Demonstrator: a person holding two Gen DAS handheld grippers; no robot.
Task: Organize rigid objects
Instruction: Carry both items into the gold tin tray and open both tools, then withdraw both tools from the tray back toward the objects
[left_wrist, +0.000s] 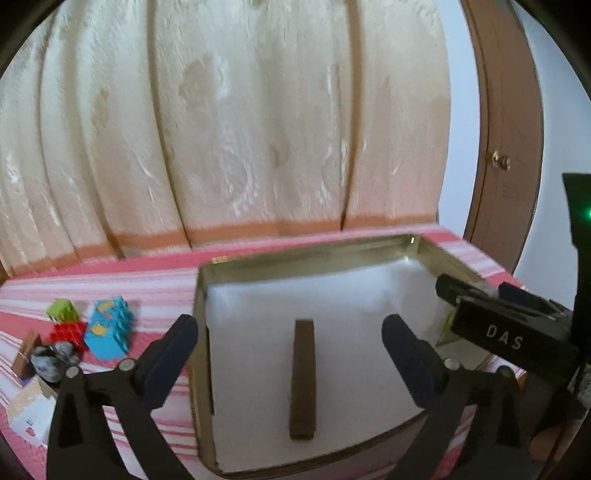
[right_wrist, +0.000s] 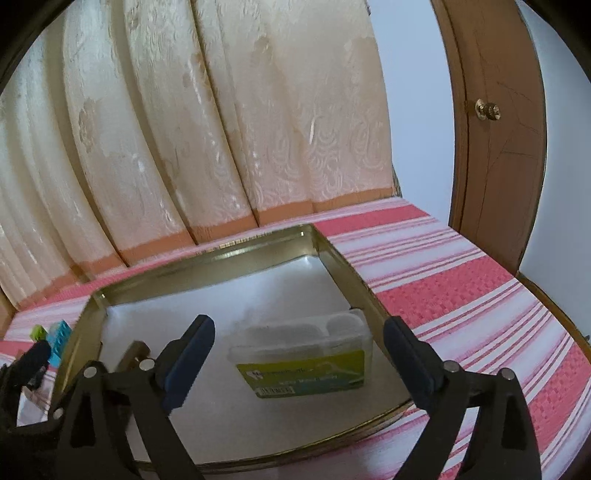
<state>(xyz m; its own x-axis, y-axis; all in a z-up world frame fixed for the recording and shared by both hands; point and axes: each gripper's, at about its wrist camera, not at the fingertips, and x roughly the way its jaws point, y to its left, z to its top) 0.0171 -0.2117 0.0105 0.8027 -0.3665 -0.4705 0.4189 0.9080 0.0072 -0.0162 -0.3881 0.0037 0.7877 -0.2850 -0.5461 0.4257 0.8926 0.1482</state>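
Observation:
A gold metal tray (left_wrist: 306, 254) with a white floor lies on the pink striped cloth. A brown wooden block (left_wrist: 303, 380) rests flat inside it, pointing away from me. My left gripper (left_wrist: 290, 325) stands wide open astride the block's far end, pads clear of it. In the right wrist view the same tray (right_wrist: 207, 254) holds a clear plastic box with a green label (right_wrist: 303, 365) near its right wall. My right gripper (right_wrist: 300, 326) hangs open over that box with both pads apart from it. The brown block (right_wrist: 135, 350) shows partly behind the left finger.
Left of the tray lie a blue toy block (left_wrist: 109, 330), a green one (left_wrist: 62, 310), a red one (left_wrist: 68, 330), a grey lump (left_wrist: 55, 360) and a white carton (left_wrist: 29, 417). A cream curtain (left_wrist: 240, 129) hangs behind, and a wooden door (right_wrist: 498, 147) stands at the right.

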